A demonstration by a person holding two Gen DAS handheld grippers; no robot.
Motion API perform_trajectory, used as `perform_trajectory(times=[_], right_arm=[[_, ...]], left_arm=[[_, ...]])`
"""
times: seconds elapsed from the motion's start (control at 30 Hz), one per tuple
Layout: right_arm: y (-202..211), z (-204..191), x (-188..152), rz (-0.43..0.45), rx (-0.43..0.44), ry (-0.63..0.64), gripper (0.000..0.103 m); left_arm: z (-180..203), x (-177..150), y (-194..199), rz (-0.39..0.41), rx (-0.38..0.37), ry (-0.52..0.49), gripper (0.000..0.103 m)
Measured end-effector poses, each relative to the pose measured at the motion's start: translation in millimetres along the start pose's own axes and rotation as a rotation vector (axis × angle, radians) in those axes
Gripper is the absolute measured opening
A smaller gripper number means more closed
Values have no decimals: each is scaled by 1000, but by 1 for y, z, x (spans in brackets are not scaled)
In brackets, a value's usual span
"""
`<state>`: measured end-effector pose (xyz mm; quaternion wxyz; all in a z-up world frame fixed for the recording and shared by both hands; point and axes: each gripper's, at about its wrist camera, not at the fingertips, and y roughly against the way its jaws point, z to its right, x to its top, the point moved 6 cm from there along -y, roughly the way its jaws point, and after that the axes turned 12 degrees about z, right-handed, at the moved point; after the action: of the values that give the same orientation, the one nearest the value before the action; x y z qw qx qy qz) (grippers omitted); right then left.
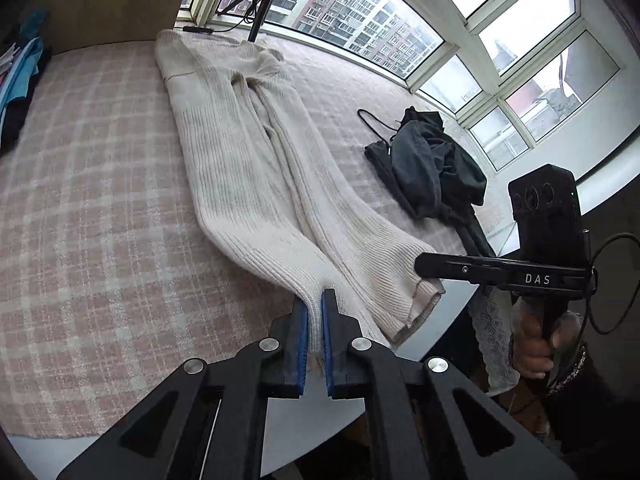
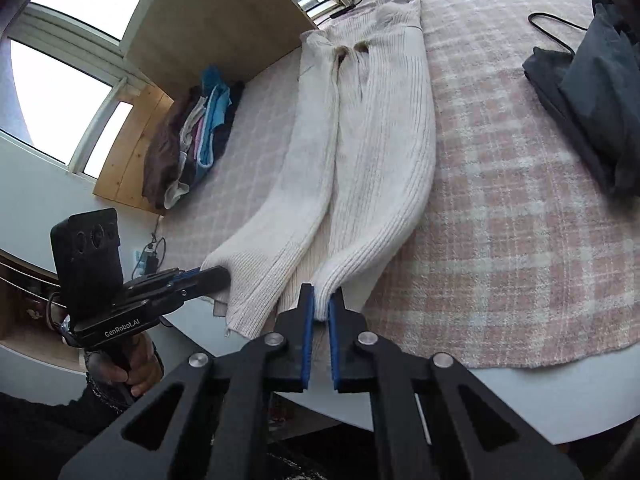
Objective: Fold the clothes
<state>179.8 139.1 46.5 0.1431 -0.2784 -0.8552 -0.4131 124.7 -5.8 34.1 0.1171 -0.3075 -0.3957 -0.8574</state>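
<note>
A long cream ribbed knit garment [image 1: 248,152] lies stretched out lengthwise on the pink plaid cloth [image 1: 92,208], folded in along its middle. My left gripper [image 1: 315,300] is shut on its near hem at one corner. My right gripper [image 2: 322,300] is shut on the near hem at the other corner; the garment shows in this view too [image 2: 376,128]. The right gripper also shows in the left wrist view [image 1: 424,266], its tip at the hem. The left gripper shows in the right wrist view [image 2: 218,276], touching the hem's left corner.
A dark grey garment with a black cord [image 1: 432,160] lies on the cloth to the right; it also shows in the right wrist view [image 2: 592,80]. A pile of coloured clothes [image 2: 200,132] sits by a wooden panel at the left. Windows run along the far side. The table edge [image 2: 520,392] is near.
</note>
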Motion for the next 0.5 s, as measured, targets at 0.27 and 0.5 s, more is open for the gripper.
perform_trajectory(times=[0.27, 0.5], right_arm=[[-15, -3, 153, 98, 59, -71, 7], [-109, 62, 251, 31, -9, -199, 7]], left_arm=[[-26, 133, -27, 125, 15, -27, 5], [-95, 205, -118, 90, 133, 40, 5]])
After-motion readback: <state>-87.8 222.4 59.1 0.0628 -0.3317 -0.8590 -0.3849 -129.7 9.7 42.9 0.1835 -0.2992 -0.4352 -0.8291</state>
